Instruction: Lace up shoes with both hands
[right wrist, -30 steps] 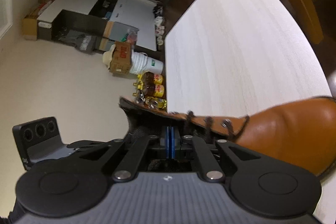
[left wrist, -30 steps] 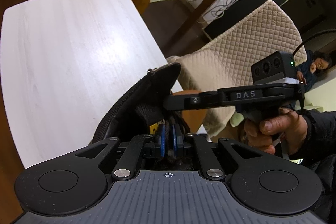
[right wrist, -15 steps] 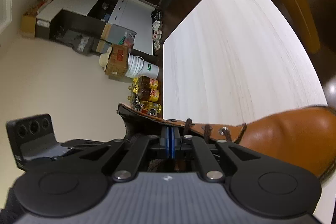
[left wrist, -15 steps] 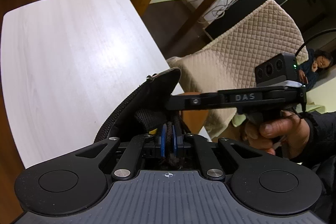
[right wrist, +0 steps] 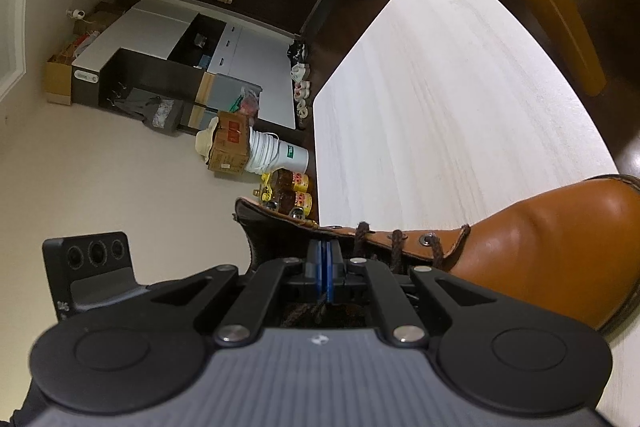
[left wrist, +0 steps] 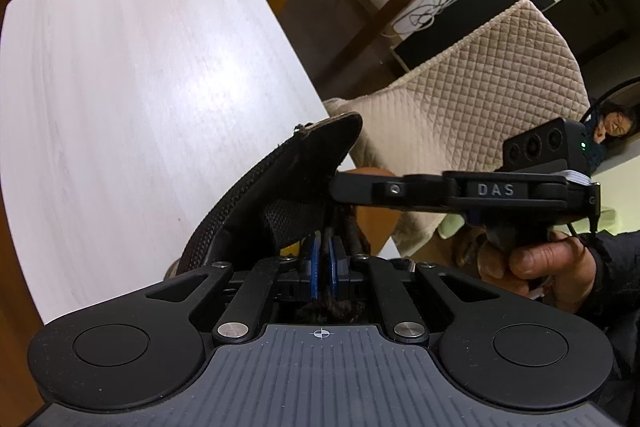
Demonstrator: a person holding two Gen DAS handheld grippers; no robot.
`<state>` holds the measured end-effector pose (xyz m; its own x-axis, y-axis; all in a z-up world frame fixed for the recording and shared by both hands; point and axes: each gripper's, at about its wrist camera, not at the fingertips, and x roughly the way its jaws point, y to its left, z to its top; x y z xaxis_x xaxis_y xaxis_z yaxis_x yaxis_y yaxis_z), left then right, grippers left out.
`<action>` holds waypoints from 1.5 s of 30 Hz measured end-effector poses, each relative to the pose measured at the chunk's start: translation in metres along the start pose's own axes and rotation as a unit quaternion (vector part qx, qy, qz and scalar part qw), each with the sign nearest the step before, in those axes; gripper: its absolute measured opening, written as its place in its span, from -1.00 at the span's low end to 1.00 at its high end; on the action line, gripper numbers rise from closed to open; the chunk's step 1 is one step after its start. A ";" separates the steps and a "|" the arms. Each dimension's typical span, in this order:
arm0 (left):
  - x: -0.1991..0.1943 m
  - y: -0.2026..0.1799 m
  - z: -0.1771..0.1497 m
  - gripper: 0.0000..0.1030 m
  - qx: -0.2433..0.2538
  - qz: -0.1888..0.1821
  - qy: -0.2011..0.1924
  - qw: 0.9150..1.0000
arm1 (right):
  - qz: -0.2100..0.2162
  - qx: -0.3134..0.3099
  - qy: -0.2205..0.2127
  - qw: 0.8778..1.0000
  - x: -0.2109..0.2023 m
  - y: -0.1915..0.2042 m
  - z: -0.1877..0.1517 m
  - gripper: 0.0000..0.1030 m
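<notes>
Grippers first: our left gripper [left wrist: 322, 267] has its blue pads drawn in on a dark brown lace [left wrist: 326, 305], a narrow gap left by the cord's thickness, with the frayed end bunched just behind them. Our right gripper [right wrist: 323, 267] is pinched almost fully together; a lace end seems to run between its pads, though the view there is dark and we cannot be sure. We hold both ends up and apart, we judge, so the cord stays taut through the eyelets and does not slip back. The boot [right wrist: 560, 247] lies on the white bench [right wrist: 440, 87], toe pointing away from us, its black tongue [left wrist: 304, 179] lifted between the grippers. That raised tongue keeps the eyelet [right wrist: 430, 239] rows open for threading.
</notes>
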<state>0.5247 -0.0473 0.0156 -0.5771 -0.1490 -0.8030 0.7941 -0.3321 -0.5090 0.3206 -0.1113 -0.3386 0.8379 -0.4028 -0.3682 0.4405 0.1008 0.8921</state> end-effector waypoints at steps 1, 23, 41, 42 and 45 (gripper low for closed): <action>0.000 0.000 0.000 -0.88 0.000 0.001 0.000 1.000 | -0.001 -0.001 0.001 1.000 0.001 0.000 0.000 -0.93; 0.012 -0.015 0.015 -0.72 -0.027 -0.012 0.007 1.000 | 0.041 0.082 -0.014 0.996 -0.002 -0.019 -0.001 -0.94; 0.025 -0.034 0.016 -0.92 0.036 0.046 0.010 0.998 | 0.045 0.091 0.046 0.994 0.013 -0.036 0.009 -0.72; 0.025 -0.034 0.015 -0.92 0.035 0.046 0.009 0.998 | 0.045 0.087 0.049 0.994 0.013 -0.035 0.010 -0.72; 0.024 -0.033 0.014 -0.92 0.032 0.047 0.008 0.998 | 0.041 0.069 0.058 0.995 0.014 -0.032 0.014 -0.72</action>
<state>0.4816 -0.0533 0.0174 -0.4976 -0.1665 -0.8513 0.8300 -0.3767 -0.4114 0.3139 -0.1327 -0.3691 0.9046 -0.2894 -0.3129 0.3272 0.0010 0.9450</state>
